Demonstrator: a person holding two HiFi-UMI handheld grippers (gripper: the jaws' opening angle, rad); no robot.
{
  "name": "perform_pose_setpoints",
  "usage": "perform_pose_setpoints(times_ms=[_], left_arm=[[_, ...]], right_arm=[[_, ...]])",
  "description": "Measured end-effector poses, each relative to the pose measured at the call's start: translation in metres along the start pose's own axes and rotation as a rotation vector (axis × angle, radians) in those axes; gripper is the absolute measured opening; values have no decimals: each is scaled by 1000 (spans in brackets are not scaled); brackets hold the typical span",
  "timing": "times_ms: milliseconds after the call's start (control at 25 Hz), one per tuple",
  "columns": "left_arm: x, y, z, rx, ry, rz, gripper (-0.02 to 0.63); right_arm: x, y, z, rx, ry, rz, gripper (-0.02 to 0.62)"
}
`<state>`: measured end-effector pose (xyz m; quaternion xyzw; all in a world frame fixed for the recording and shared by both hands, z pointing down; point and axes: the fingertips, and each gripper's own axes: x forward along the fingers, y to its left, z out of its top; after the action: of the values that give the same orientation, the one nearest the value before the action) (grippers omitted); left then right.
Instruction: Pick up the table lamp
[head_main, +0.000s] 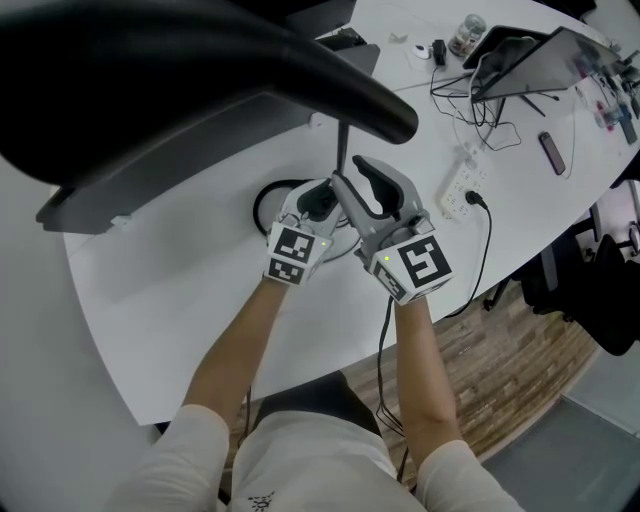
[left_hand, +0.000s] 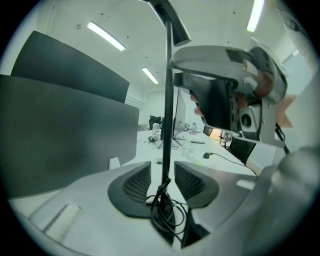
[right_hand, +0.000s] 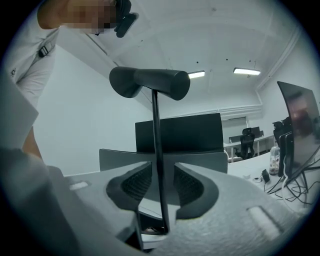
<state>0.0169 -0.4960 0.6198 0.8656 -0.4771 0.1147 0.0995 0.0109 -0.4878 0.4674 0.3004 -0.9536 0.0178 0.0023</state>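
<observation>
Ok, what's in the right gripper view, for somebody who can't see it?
A lamp's thin black stem stands upright between the open jaws of the right gripper. The lamp's dark head sits on top, and a dark monitor and a white wall are behind.

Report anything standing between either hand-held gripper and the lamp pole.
Nothing visible does. The pole stands between the open jaws of the left hand-held gripper and of the right hand-held gripper.

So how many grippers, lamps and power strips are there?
grippers: 2 (left gripper, right gripper)
table lamp: 1
power strip: 1
total: 4
</observation>
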Motion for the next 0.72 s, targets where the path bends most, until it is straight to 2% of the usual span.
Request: perform_pose_setpoints(times_ms=[200, 720], left_arm=[[5, 0, -2, 11, -2, -9, 129], [19, -4, -14, 40, 39, -38, 106]], right_arm=[[4, -1, 6, -20, -10, 3, 135], [22, 0, 34, -57, -42, 75, 135]])
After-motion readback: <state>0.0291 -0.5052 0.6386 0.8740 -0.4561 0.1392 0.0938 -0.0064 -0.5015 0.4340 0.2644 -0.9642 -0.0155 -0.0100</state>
